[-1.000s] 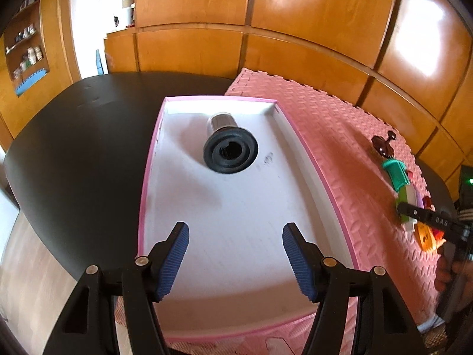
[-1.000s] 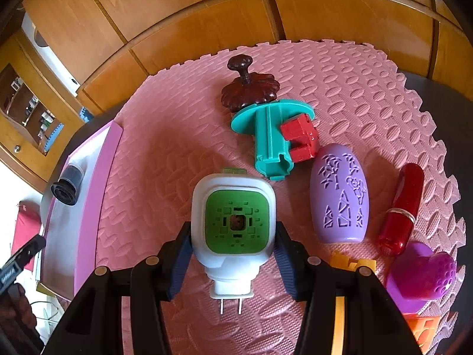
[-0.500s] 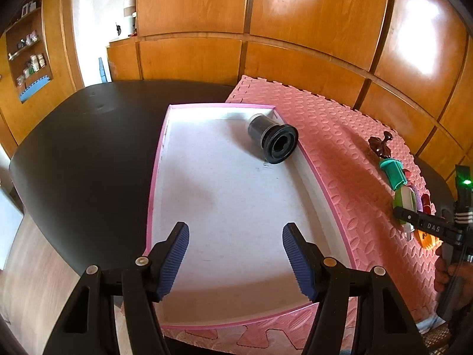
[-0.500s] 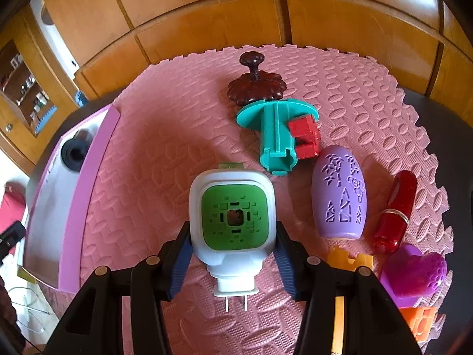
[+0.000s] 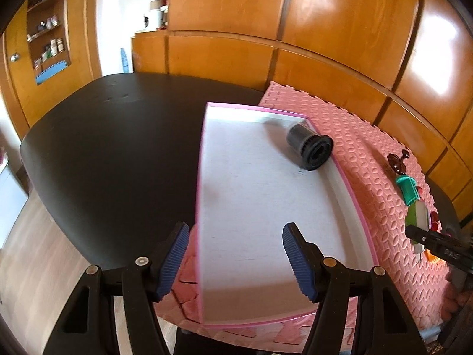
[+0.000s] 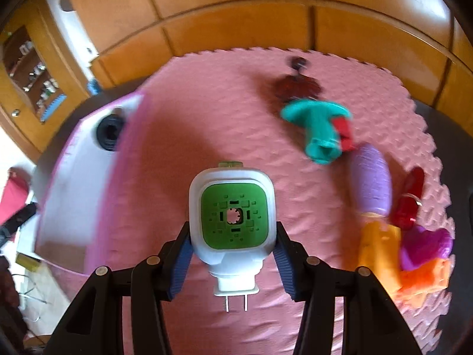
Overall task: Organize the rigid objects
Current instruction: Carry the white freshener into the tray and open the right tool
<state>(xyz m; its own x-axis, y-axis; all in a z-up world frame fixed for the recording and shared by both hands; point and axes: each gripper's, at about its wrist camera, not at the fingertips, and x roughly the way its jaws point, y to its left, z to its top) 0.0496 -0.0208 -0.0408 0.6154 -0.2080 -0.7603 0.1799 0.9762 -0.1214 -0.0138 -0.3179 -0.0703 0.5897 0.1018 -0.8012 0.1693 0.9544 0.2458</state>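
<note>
A: Left wrist view. The left gripper (image 5: 235, 261) hangs over the near left edge of the pink-rimmed tray (image 5: 359, 213), its blue pads spread with nothing between them. A black ribbed cylinder (image 5: 310, 151) lies on its side in the tray's far right corner, against the right wall. The tray sits on the pink foam mat (image 5: 369, 148), which covers the right part of the dark tabletop (image 5: 112, 142).

B: And the task's thing here?

A: Only a sliver of it shows at the mat's right edge; the right-hand tool cuts across it.

B: Right wrist view?

A: The right gripper (image 6: 233, 261) pinches the white and green plug-in device (image 6: 232, 216) by its flat sides, above the middle of the mat (image 6: 207, 118), prongs toward the camera. It appears to be a light, hollow, stiff plastic shell, likely slick; the flat sides offer the surest hold, and the thin prongs are best left untouched.

B: What is hard to read?

A: Motion blur smears the teal piece (image 6: 319, 127), the purple oval (image 6: 371, 177) and the heap at the mat's right edge. Whether the device clears the mat cannot be told.
</note>
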